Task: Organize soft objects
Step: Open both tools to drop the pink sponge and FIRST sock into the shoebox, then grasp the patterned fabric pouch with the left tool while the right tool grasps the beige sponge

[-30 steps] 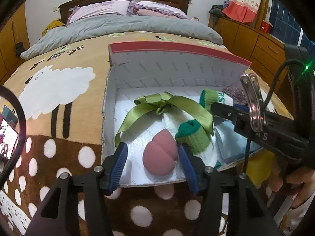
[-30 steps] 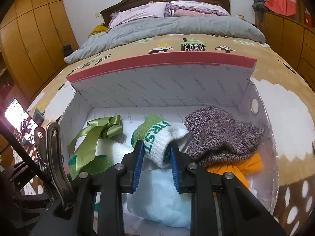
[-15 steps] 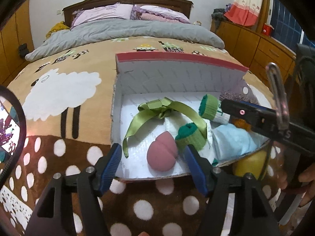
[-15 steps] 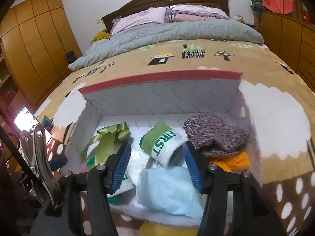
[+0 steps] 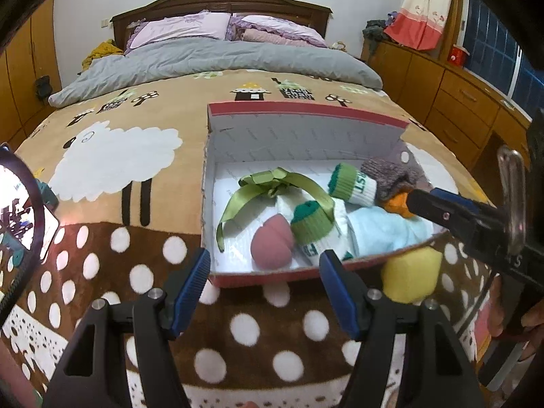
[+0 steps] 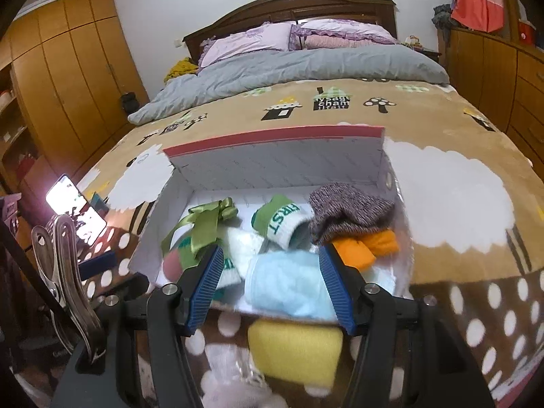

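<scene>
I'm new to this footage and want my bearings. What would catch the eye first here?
The open box on the brown polka-dot blanket, stuffed with soft things: a green ribbon, a pink sponge, rolled socks and a knit hat. A yellow sponge lies outside, before its front wall. Both grippers, left and right, hover open and empty.

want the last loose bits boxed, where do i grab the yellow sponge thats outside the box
Grip the yellow sponge across its two short ends, coming down from above with the right gripper, whose jaws are open. It is a flat block lying on the blanket against the box's near wall, so its top is unobstructed.
</scene>
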